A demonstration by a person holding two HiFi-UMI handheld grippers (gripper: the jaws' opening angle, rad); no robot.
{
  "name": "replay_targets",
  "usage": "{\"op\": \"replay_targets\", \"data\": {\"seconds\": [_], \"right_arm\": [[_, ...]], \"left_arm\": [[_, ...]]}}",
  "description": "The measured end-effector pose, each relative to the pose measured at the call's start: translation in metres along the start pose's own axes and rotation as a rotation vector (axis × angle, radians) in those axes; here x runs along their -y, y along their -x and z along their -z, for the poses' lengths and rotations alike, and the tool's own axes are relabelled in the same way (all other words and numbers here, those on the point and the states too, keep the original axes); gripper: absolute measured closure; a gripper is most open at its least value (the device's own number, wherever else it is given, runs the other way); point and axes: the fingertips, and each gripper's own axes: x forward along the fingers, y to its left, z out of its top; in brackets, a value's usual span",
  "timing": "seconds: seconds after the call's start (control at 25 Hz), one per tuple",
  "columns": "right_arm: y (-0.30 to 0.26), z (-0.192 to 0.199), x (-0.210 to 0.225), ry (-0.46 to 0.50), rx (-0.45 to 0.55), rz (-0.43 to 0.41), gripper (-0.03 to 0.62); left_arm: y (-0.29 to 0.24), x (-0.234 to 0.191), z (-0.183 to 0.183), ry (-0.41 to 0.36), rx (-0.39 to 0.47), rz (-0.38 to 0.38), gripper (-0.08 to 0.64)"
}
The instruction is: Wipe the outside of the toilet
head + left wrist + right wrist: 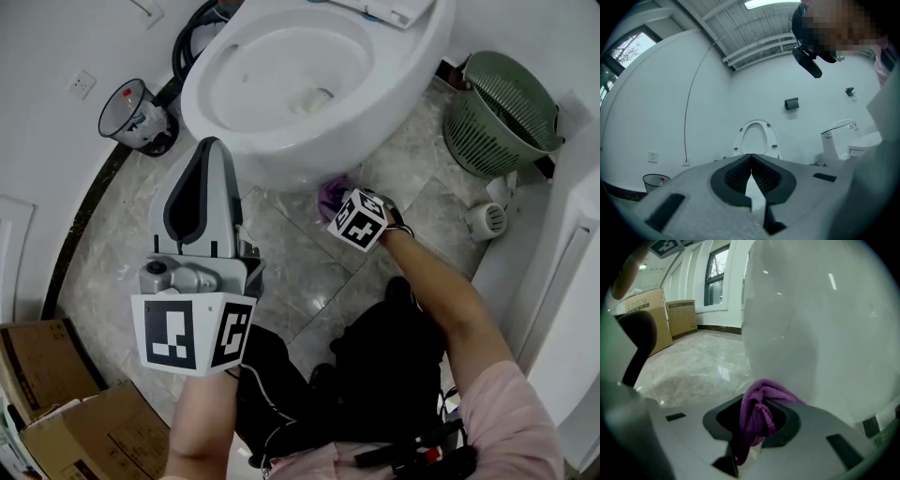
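The white toilet (309,84) stands at the top of the head view with its seat lifted; its bowl wall (815,329) fills the right gripper view. My right gripper (336,197) is shut on a purple cloth (332,195), and the cloth (757,413) presses against the lower front of the bowl. My left gripper (208,150) is held up in front of me, left of the bowl, jaws shut with nothing between them. In the left gripper view the left gripper (751,157) points at the raised toilet seat (755,138).
A black bin (136,117) stands by the left wall, a green basket (502,112) to the right of the toilet. Cardboard boxes (56,394) sit at the lower left. Marble floor (309,272) lies between my knees and the bowl.
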Motion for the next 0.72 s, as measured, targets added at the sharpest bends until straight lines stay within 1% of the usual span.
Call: {"op": "replay_targets", "data": {"seconds": [0.24, 0.4, 0.52, 0.64, 0.72], "right_arm": [[0.000, -0.031, -0.020, 0.002, 0.052, -0.049, 0.499], [0.007, -0.066, -0.038, 0.021, 0.128, -0.093, 0.499], [0.022, -0.105, -0.051, 0.051, 0.226, -0.126, 0.497], [0.053, -0.152, -0.066, 0.066, 0.370, -0.174, 0.495], [0.083, -0.185, -0.071, 0.093, 0.465, -0.180, 0.494]], "left_arm": [[0.012, -0.010, 0.004, 0.005, -0.006, -0.020, 0.551], [0.021, -0.013, 0.003, 0.007, 0.000, -0.030, 0.551], [0.027, -0.019, -0.002, -0.002, 0.008, -0.039, 0.551], [0.033, -0.026, -0.009, -0.007, 0.013, -0.053, 0.551], [0.036, -0.031, -0.017, -0.007, 0.025, -0.065, 0.551]]}}
